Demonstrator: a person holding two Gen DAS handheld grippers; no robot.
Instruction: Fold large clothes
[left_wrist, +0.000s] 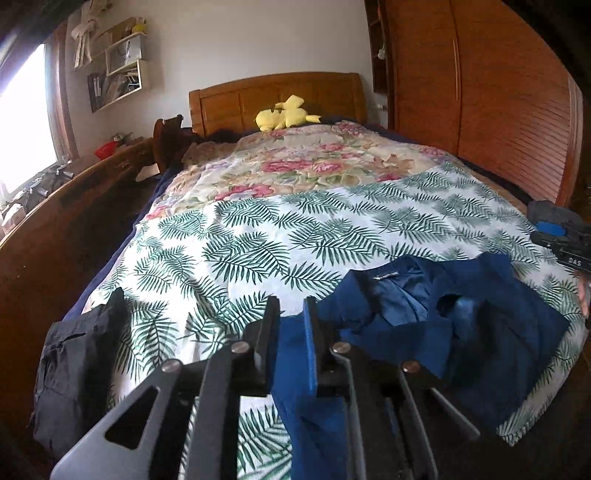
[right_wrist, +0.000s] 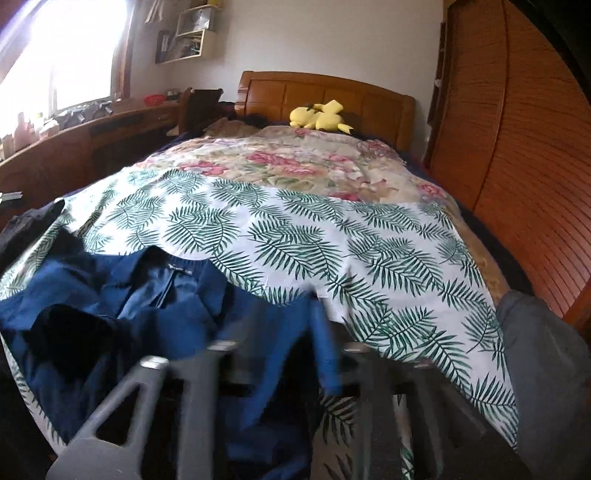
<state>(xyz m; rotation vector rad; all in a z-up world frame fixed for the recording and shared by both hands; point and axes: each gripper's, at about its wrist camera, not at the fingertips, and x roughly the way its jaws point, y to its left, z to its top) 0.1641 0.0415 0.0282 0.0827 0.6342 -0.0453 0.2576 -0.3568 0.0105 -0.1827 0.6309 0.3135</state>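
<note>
Bedroom setting: we note a wooden-framed bed covered by a palm-leaf sheet at the near end and a floral quilt beyond it, with a yellow plush toy at the headboard and a slatted wardrobe along the right. We find the navy jacket lying crumpled and unfolded on the near end of the bed, collar and label turned toward the far end, its body spread left to right across the sheet. The left gripper has its fingers nearly together with a strip of the jacket's blue cloth passing between them; we judge it pinched, or close to released. The right gripper is blurred; its fingers appear parted with blue cloth between them, and we cannot tell whether they press on it. A black garment lies at the near left edge, a grey garment at the near right. In our judgement the jacket sits between both hands, left edge by the left fingers, right edge by the right, so spreading calls for pulling apart along that axis.
</note>
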